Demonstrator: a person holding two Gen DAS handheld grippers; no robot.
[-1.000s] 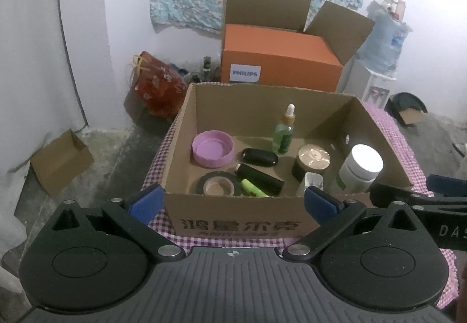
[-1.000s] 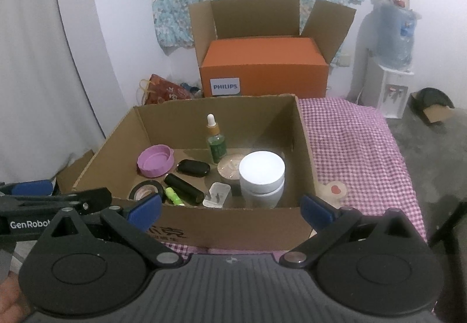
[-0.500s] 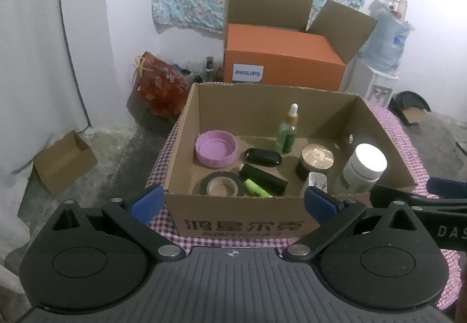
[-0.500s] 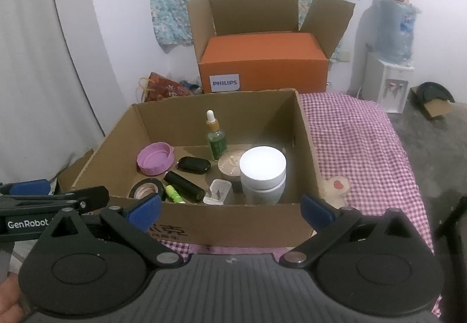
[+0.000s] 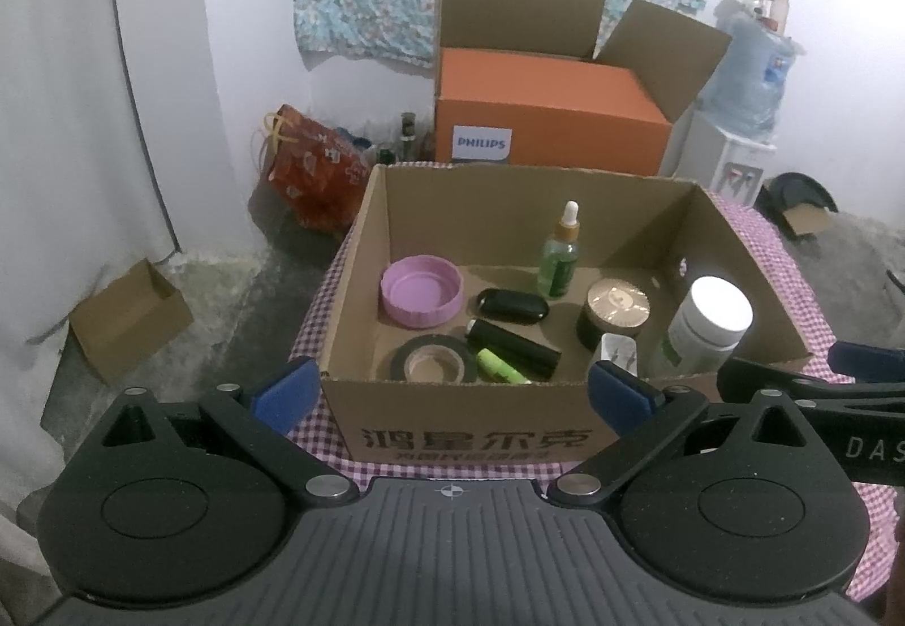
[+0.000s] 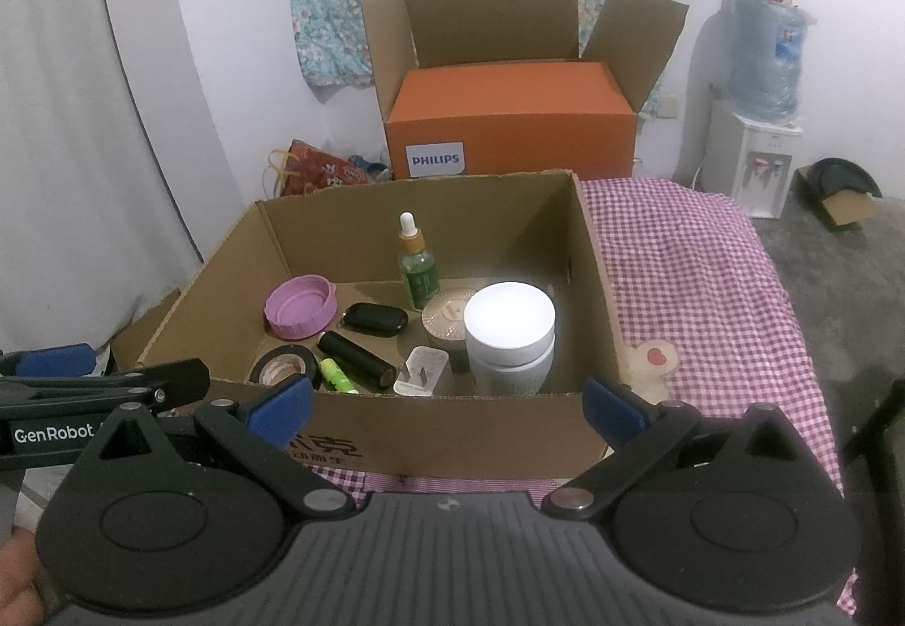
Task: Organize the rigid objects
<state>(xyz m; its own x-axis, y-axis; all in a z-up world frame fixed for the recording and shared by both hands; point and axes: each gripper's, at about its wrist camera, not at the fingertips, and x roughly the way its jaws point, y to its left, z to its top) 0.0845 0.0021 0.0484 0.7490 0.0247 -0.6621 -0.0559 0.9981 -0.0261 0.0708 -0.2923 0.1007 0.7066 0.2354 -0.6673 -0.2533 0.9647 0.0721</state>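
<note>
Claws are held wide apart and empty, left claw point(image 5: 449, 391) and right claw point(image 6: 447, 408), both short of the cardboard box point(image 5: 469, 434). Barely anything has shifted over the last second; only a slight camera drift is noted. White jar point(image 6: 509, 337) sits at 4 o'clock inside the box, pink lid point(image 6: 298, 306) at 9, dropper bottle point(image 6: 417, 267) upright toward 12. Whether sorting is starting or finished cannot be told.

both wrist cams sit just in front of the cardboard box point(image 5: 464, 434), looking slightly down into it, left cam offset leftward, right cam rightward, both sharing the box's contents
</note>
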